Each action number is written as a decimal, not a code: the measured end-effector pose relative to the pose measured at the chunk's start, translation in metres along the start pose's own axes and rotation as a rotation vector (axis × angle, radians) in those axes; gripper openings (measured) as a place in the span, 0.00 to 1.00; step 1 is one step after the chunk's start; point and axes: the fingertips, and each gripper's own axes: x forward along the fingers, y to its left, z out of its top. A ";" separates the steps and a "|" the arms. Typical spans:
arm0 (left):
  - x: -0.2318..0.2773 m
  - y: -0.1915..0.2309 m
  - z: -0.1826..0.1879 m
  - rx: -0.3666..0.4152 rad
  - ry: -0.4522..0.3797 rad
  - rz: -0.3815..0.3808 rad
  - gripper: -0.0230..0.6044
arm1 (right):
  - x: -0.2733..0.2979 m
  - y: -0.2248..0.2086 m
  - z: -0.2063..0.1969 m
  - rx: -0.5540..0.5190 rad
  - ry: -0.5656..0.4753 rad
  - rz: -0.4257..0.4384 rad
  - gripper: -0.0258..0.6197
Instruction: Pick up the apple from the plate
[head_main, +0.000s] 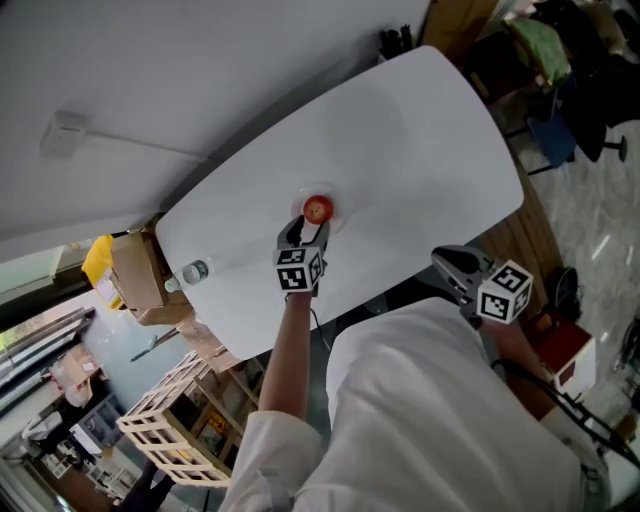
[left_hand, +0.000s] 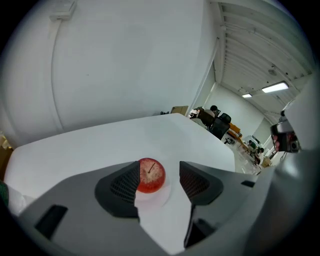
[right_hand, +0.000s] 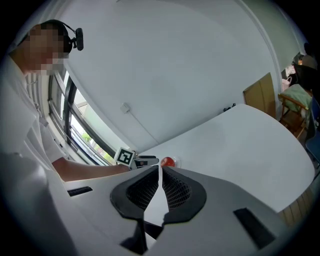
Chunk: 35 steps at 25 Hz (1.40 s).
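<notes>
The desk (head_main: 430, 150) lies open to the right of the apple (head_main: 317, 208) and beyond it, up to the wall (head_main: 150, 80) along the far edge. On the near side the left gripper (head_main: 305, 238) blocks the way to the apple and its plate (left_hand: 159, 195), jaws apart, with a gap beside the right pad. A bottle (head_main: 188, 273) lies well apart at the desk's left edge. The right gripper (head_main: 455, 268) hangs at the near edge, well apart from the apple.
</notes>
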 end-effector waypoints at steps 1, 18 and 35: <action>0.006 0.003 -0.002 -0.004 0.012 0.010 0.45 | 0.000 -0.003 0.001 0.001 0.002 0.000 0.11; 0.068 0.029 -0.031 -0.041 0.169 0.131 0.62 | -0.006 -0.036 0.013 0.023 0.025 -0.009 0.11; 0.000 -0.006 0.003 -0.164 -0.008 0.083 0.61 | 0.005 -0.040 0.017 -0.005 0.060 0.107 0.11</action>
